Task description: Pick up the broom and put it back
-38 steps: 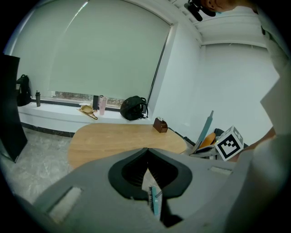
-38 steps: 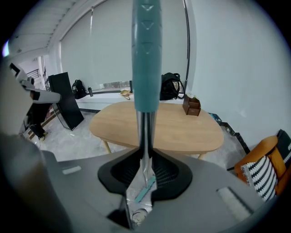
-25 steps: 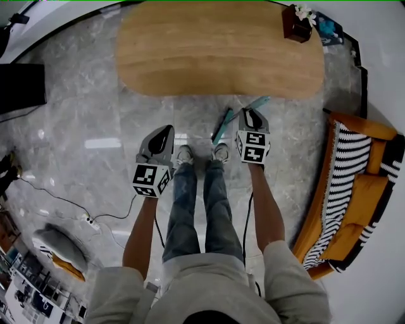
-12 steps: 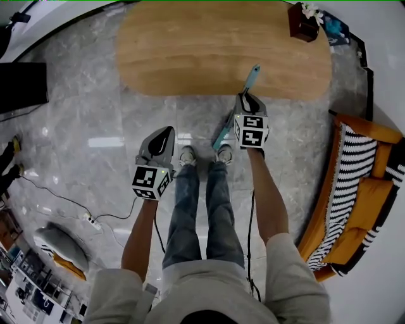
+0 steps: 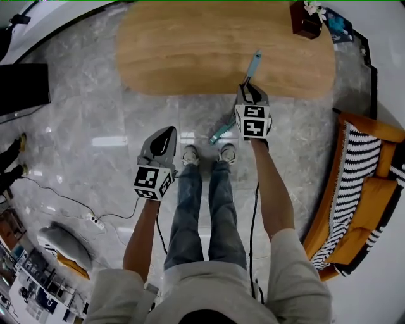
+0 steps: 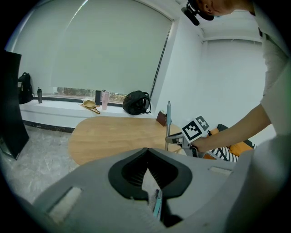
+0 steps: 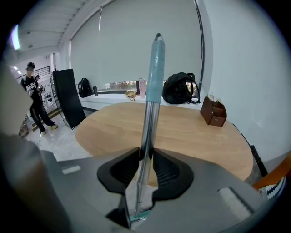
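Note:
The broom stands tilted by the table's near edge. Its teal hand grip (image 5: 254, 63) is over the table and its teal head (image 5: 221, 133) is on the floor by my feet. My right gripper (image 5: 248, 87) has its pads on the metal handle (image 7: 151, 104), and its jaws are opening slightly with the handle still between them (image 7: 146, 154). My left gripper (image 5: 169, 130) hangs lower left, apart from the broom, its tips together (image 6: 148, 151) and nothing held. The left gripper view shows the broom (image 6: 168, 119) upright in the right gripper (image 6: 175, 138).
An oval wooden table (image 5: 190, 50) lies ahead with a brown box (image 5: 305, 19) at its far right. An orange sofa with striped cushion (image 5: 357, 190) stands at the right. A black panel (image 5: 22, 88) and a power strip with cable (image 5: 92, 221) are at the left. A person (image 7: 34, 100) stands far left.
My right gripper has moved toward the table with the broom. The handle has swung from low across the floor to tilted upright over the table edge. The left gripper stayed put.

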The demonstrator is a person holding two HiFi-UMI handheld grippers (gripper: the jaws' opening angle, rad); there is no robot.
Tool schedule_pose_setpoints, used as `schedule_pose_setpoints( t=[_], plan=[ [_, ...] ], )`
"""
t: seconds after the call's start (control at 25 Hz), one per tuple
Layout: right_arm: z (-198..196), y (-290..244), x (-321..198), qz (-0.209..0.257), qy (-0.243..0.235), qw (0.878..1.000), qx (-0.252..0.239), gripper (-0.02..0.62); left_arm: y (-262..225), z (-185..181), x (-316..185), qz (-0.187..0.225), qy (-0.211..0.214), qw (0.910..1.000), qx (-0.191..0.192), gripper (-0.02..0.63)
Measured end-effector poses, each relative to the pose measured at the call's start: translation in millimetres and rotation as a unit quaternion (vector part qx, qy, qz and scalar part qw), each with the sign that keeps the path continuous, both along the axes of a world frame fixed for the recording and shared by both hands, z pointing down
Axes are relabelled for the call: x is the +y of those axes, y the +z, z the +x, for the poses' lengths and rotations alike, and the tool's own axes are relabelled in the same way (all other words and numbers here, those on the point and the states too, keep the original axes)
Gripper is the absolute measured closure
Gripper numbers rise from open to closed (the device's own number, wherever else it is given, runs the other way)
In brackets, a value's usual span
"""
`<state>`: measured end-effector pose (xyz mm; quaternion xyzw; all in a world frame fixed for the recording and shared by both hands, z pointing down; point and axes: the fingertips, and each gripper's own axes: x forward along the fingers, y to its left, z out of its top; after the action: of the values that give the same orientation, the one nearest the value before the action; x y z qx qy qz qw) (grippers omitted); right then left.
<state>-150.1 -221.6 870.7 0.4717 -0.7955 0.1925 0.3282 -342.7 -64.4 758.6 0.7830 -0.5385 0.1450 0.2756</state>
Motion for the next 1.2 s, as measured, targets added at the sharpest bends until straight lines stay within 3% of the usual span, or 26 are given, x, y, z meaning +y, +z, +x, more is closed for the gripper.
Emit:
schedule_pose_setpoints(
  t=[0.32,0.4,0.72,1.2],
  plan=[
    [4.4,3.2,-5.8,0.000,-0.003,1.000,-0.007,0.475,5.9,5.2,0.6,-0.005,0.004,1.0000,0.000,0.611],
    [4.6,4.4,-4.3,-0.003,-0.003,1.000,-0.011,0.445,6.4,6.0,0.4,-0.005,0.004,1.0000,0.000,0.611],
    [7.0,-2.4,6.7,-0.004,0.004,1.000,-0.022,0.439,0.0,8.5,-6.9,0.002,0.002,1.0000,0.001,0.611],
    [33.6,-72.6,71.6,0.038,0.028,0.998,-0.029,0.505,-38.9,7.8,-26.6,0.031,-0.008,0.9995,0.000,0.611]
  ],
)
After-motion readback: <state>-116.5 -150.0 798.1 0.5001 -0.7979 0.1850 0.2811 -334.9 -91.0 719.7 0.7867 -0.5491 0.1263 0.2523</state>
